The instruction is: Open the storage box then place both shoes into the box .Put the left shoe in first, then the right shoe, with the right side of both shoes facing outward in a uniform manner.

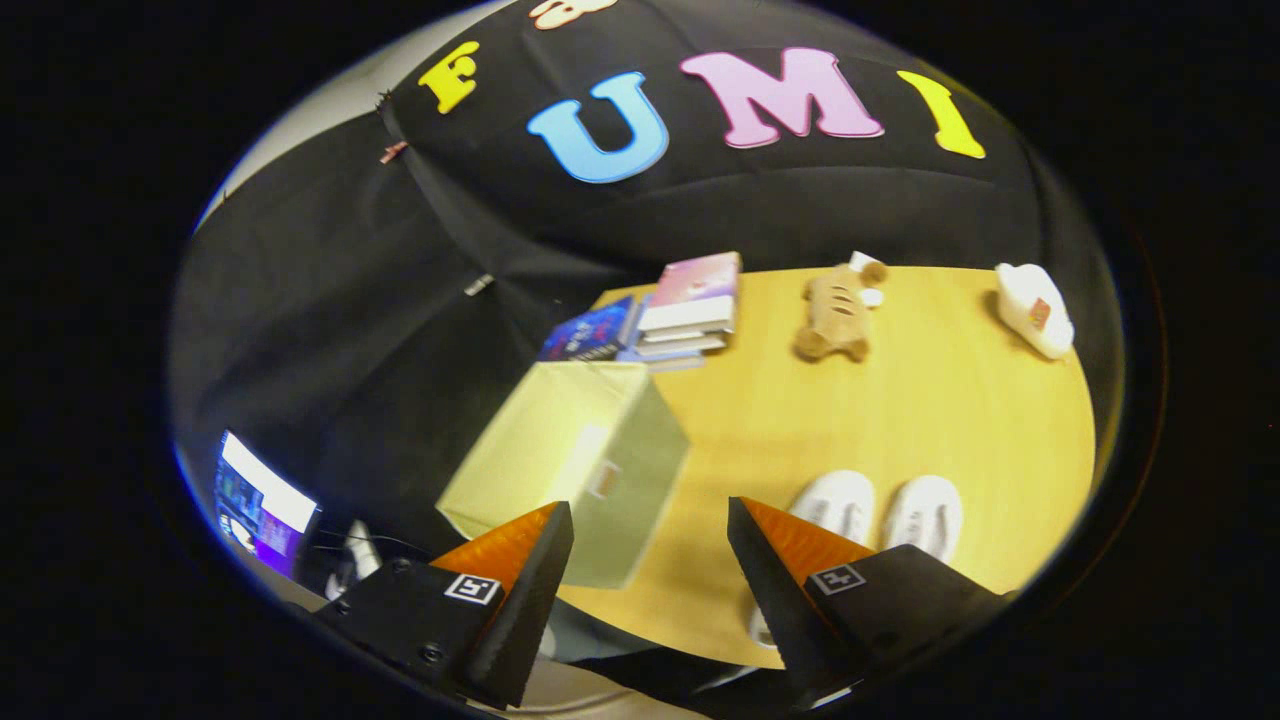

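A pale green storage box stands on the wooden table, its lid down, just ahead of my left finger. Two white shoes lie side by side on the table beyond my right finger, which hides part of the nearer one. My gripper hovers above the table's near edge, open, with nothing between its fingers. The box's front face carries a small label tab.
A stack of books sits at the table's far side behind the box. A brown plush toy lies further right, and a white object rests near the far right corner. A lit screen glows low beside the table.
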The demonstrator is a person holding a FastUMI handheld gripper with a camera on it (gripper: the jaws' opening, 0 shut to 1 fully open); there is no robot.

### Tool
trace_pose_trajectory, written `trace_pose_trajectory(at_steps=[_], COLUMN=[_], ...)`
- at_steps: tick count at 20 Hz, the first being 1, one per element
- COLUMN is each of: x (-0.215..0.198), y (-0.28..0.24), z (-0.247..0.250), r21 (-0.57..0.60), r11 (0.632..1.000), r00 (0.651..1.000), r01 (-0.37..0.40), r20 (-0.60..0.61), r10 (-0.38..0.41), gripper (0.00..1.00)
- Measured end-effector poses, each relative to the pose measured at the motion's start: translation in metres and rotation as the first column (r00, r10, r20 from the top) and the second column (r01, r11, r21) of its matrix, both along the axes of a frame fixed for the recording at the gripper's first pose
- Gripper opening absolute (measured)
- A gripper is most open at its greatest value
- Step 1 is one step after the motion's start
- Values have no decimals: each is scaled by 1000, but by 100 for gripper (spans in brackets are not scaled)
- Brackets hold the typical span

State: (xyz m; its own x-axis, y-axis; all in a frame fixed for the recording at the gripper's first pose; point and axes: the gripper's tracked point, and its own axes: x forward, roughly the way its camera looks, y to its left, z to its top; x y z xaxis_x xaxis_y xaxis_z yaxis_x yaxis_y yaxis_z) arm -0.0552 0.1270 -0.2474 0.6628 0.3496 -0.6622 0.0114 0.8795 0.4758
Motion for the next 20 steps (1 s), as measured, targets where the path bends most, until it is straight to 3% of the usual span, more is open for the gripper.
trace_pose_trajectory(at_steps=[5, 8, 13, 20], x=[-48, -59, -53, -20], y=[-36, -46, -57, -72], z=[-81, -117, -161, -186], r21=[-137, -219, -369, -437], r11=[990, 976, 926, 899], r00=[989, 983, 978, 980], r01=[38, 4, -76, 25], r20=[-139, -180, -211, -167], r10=[-57, -45, -3, -108], gripper=[86, 80, 72, 53])
